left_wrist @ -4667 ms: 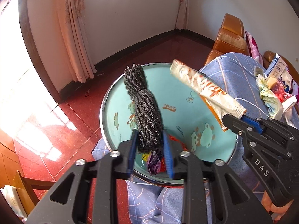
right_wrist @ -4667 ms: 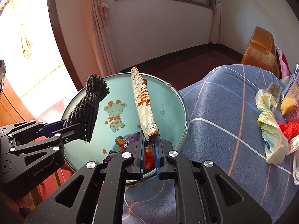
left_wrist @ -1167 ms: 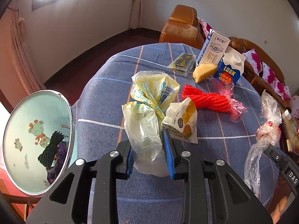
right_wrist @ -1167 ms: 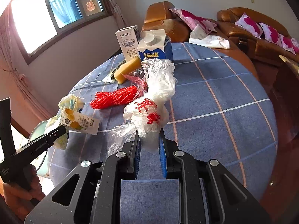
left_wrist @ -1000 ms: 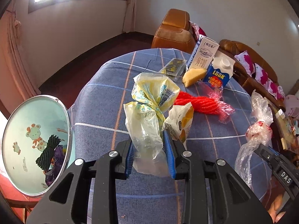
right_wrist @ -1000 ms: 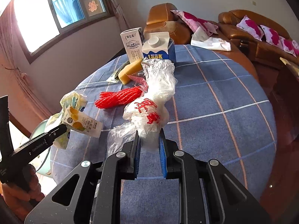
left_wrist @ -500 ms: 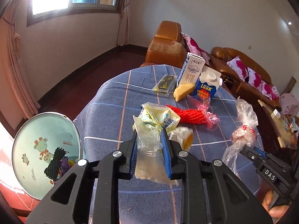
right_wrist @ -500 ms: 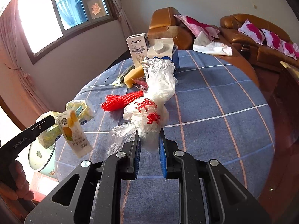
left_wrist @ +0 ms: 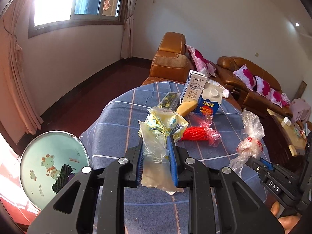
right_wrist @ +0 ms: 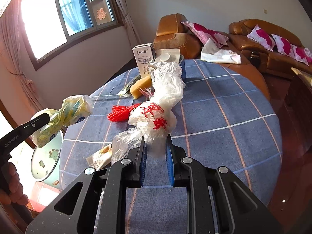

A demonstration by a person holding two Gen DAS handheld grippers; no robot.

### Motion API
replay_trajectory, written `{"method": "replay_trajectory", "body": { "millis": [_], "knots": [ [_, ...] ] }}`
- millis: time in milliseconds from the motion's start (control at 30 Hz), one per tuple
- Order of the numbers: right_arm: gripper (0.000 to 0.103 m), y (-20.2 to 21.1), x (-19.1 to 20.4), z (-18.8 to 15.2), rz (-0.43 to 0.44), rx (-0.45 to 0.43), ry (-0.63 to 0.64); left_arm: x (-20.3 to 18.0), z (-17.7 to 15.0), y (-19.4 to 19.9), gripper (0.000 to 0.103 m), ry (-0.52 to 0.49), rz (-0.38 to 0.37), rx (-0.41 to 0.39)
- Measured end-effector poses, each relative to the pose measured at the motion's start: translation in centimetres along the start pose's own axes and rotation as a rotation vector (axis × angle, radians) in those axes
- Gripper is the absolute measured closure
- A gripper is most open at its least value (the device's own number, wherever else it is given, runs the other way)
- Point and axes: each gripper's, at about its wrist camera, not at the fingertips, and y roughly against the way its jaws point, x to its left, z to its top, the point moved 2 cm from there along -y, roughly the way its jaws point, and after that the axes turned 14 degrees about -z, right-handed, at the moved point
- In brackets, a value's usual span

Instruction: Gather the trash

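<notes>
My left gripper [left_wrist: 156, 152] is shut on a yellow plastic bag [left_wrist: 156, 134] and holds it above the blue checked table [left_wrist: 120, 117]; the bag also shows in the right wrist view [right_wrist: 66, 113]. My right gripper [right_wrist: 156, 148] is shut on a clear plastic bag with red print [right_wrist: 158, 115], lifted over the table; it also shows in the left wrist view [left_wrist: 249, 142]. A teal basin [left_wrist: 39, 167] with a giraffe print stands beside the table at the left and holds a dark knitted bundle [left_wrist: 62, 177]. A small snack packet [right_wrist: 99, 158] lies on the table.
On the table lie a red mesh bundle [left_wrist: 195, 133], a yellow sponge [left_wrist: 186, 107], a blue milk carton [left_wrist: 210, 101], a white carton [left_wrist: 193, 87] and a dark flat packet [left_wrist: 168, 100]. Brown sofas [left_wrist: 249, 81] stand behind. The basin [right_wrist: 46, 156] sits below the table's left edge.
Both grippers have risen with their bags. The snack packet that hung by the yellow bag has dropped onto the table.
</notes>
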Motion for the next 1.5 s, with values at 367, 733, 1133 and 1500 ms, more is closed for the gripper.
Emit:
{"method": "replay_trajectory", "body": {
  "millis": [367,733,1133,1500],
  "knots": [
    [0.084,0.9,3.3,-0.7,0.032,-0.003,0.075,2.4,-2.1,3.1,0.081,0.011,0.072,0.012],
    [0.084,1.4,8.1,-2.3,0.063,0.009,0.175,6.6,-3.9,7.1,0.081,0.057,0.153,0.004],
    [0.084,1.6,13.8,-3.5,0.134,0.017,0.274,9.9,-5.1,10.4,0.081,0.103,0.215,-0.019],
    [0.084,2.0,18.3,-3.5,0.185,0.004,0.34,12.3,-5.7,11.5,0.081,0.139,0.247,-0.029]
  ]
}}
